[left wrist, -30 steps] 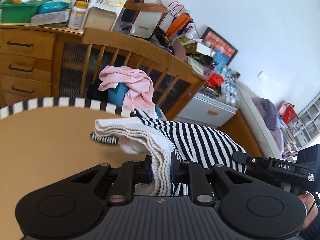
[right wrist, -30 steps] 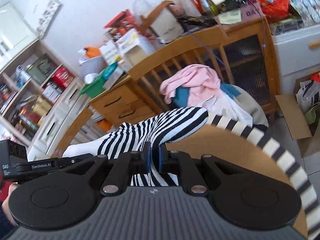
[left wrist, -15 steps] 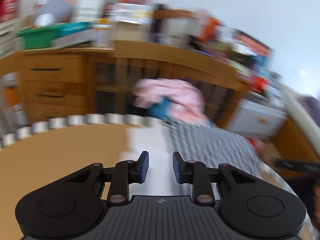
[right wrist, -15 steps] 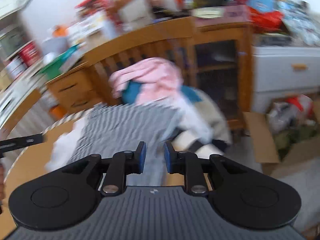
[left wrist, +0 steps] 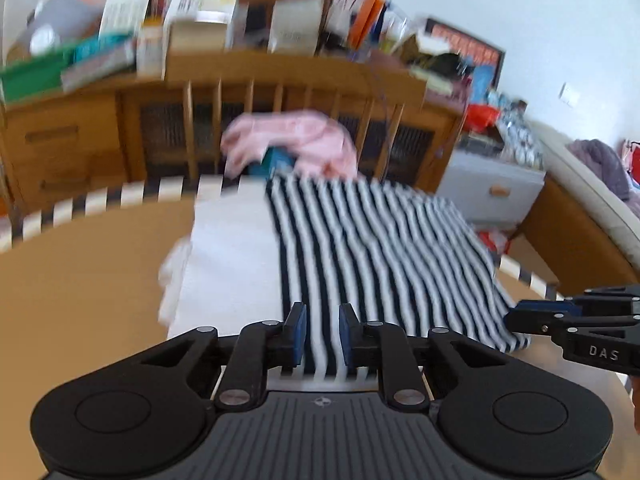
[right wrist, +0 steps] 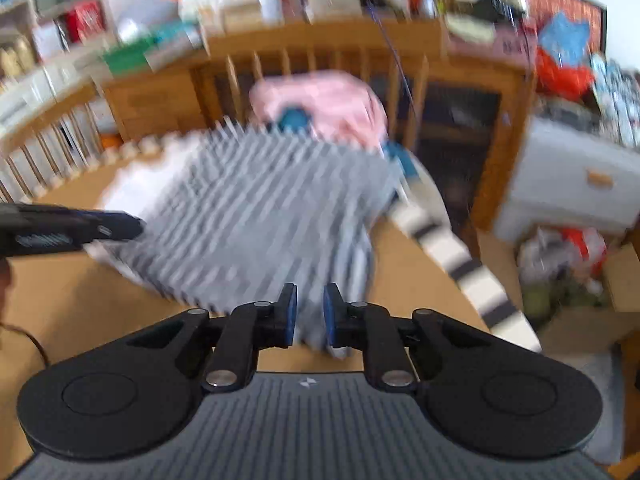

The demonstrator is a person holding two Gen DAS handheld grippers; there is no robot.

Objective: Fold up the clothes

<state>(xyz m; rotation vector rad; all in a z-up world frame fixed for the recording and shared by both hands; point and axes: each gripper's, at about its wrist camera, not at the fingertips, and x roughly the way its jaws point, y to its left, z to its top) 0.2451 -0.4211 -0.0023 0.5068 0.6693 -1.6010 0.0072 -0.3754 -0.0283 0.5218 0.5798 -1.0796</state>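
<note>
I have the black-and-white striped knit top with a plain white panel (left wrist: pixel 352 256) lying flat on the round tan table with a black-and-white banded rim (left wrist: pixel 80 300), and everything turns on where its near hem sits: directly at twelve o'clock from both sets of jaws, close in. In the left wrist view the left gripper (left wrist: pixel 322 334) hangs over that hem where the white panel meets the stripes, blue pads apart with striped cloth showing in the gap; the jaws are closing, but the pads do not look pressed on fabric, so I judge it empty. The right gripper (right wrist: pixel 310 312) sits over the near right corner of the top, where the cloth bunches slightly; its jaws are also closing, with grey-blurred fabric between the pads and no visible pinch. The stripes run away from me toward twelve o'clock, and I take that as the top's long axis, though blur softens the far edge. Each gripper shows in the other's view, at three o'clock from the left and nine o'clock from the right, so the two straddle the hem about evenly and neither is clearly nearer. The knit looks soft, ribbed and limp, likely to sag once lifted. Beyond the far rim, at twelve o'clock, a crumpled pink garment (left wrist: pixel 296 140) is draped over something teal against a slatted wooden chair back (left wrist: pixel 280 76).
</note>
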